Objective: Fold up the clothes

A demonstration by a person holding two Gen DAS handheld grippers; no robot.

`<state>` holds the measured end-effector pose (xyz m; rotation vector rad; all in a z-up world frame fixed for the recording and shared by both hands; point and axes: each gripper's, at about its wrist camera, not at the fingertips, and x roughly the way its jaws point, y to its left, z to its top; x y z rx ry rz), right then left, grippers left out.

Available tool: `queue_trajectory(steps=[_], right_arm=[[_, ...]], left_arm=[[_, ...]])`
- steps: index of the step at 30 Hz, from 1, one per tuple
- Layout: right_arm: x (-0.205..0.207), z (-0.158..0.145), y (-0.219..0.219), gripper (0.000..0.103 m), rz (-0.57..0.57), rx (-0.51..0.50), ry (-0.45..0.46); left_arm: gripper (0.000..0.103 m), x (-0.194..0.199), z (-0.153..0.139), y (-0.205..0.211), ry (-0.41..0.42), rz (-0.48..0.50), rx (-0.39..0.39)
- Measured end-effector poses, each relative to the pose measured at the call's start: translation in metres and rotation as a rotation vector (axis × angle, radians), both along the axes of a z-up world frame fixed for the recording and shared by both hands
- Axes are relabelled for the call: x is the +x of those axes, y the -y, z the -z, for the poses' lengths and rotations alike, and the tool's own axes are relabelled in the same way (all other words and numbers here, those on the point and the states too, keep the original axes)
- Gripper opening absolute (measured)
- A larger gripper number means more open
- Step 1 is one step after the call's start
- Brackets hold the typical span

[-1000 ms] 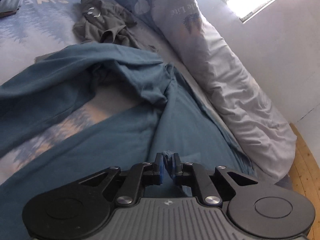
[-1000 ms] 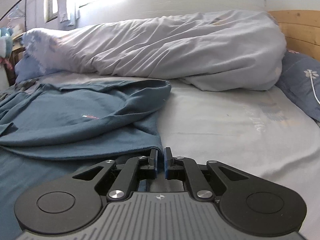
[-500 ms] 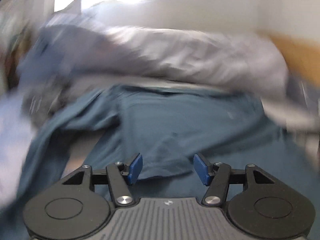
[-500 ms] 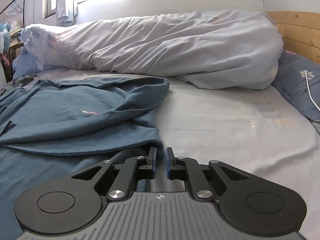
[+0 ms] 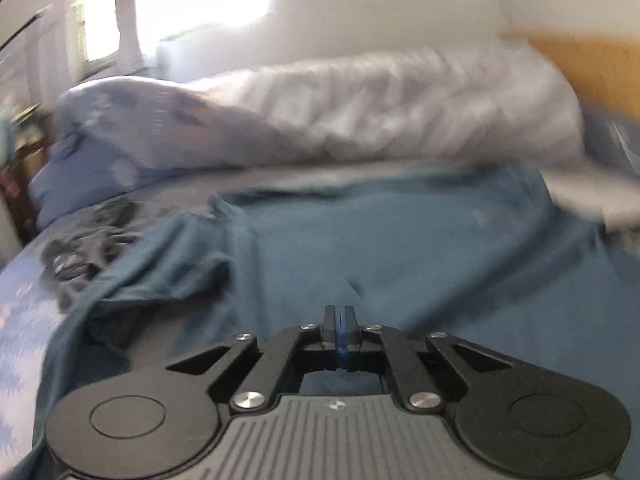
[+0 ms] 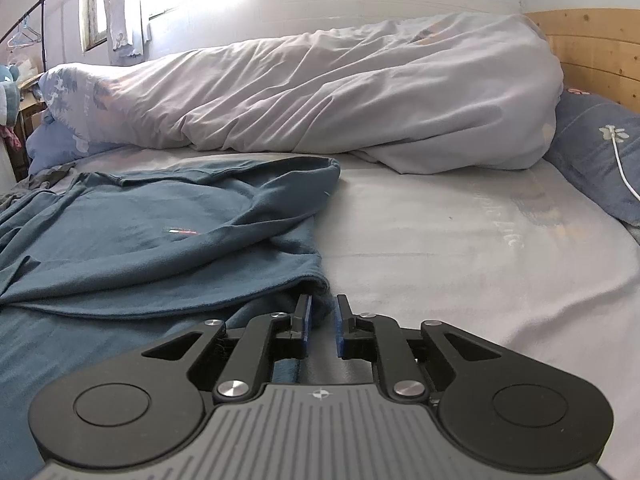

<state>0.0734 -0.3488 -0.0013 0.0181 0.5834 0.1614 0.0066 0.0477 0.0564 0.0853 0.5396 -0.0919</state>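
Teal cotton sweatshirt (image 6: 168,232) sprawls half-folded below the grey duvet (image 6: 320,92); left gripper (image 5: 340,316) has snapped closed empty, right gripper (image 6: 320,314) is parting narrowly, loosening the hem.

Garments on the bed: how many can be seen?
2. A blue shirt lies spread in front of both grippers. A dark grey garment lies crumpled at the left, beyond it. More could be hidden under the duvet.
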Motion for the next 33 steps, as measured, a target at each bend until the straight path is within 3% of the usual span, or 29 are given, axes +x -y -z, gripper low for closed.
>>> queue_trajectory(steps=[3, 5, 7, 8, 11, 12, 14, 19, 20, 21, 22, 26, 29, 33], right_arm=[[0.000, 0.001, -0.002, 0.015, -0.015, -0.004, 0.001], [0.000, 0.001, -0.002, 0.017, -0.022, 0.006, 0.002], [-0.001, 0.002, -0.001, 0.024, -0.028, 0.019, 0.003], [-0.001, 0.003, -0.001, 0.028, -0.030, 0.022, 0.001], [0.001, 0.005, -0.004, 0.029, -0.038, 0.020, -0.003], [0.001, 0.005, -0.004, 0.030, -0.039, 0.016, -0.004], [0.001, 0.006, -0.004, 0.030, -0.040, 0.019, -0.003], [0.001, 0.006, -0.002, 0.030, -0.038, 0.034, 0.000], [0.001, 0.006, -0.002, 0.030, -0.038, 0.037, 0.001], [0.001, 0.006, -0.002, 0.030, -0.038, 0.040, 0.001], [0.001, 0.006, -0.001, 0.030, -0.039, 0.041, 0.001], [0.002, 0.006, -0.002, 0.030, -0.041, 0.039, 0.004], [0.001, 0.006, -0.004, 0.030, -0.046, 0.033, 0.004], [0.000, 0.006, -0.005, 0.030, -0.048, 0.028, 0.005]], left_arm=[[0.000, 0.010, -0.019, -0.040, 0.036, -0.142, -0.164], [0.000, 0.017, -0.025, -0.058, 0.029, -0.183, -0.190], [0.000, 0.018, -0.028, -0.050, 0.009, -0.010, -0.117], [0.008, 0.013, -0.026, -0.036, 0.008, 0.093, -0.061], [0.044, 0.001, -0.012, 0.006, 0.010, 0.219, 0.103], [0.046, -0.001, -0.006, 0.018, 0.005, 0.248, 0.136], [0.046, -0.003, 0.007, 0.037, -0.012, 0.264, 0.174], [0.045, 0.000, 0.031, 0.056, -0.042, 0.179, 0.270], [0.034, 0.002, 0.035, 0.054, -0.052, 0.170, 0.274], [0.016, 0.003, 0.039, 0.051, -0.060, 0.162, 0.275], [0.008, 0.003, 0.038, 0.045, -0.053, 0.156, 0.252], [0.005, 0.000, 0.027, 0.021, -0.001, 0.113, 0.152], [0.004, 0.003, 0.006, -0.003, 0.049, 0.032, 0.014], [0.004, 0.028, -0.008, -0.053, 0.023, -0.106, -0.198]])
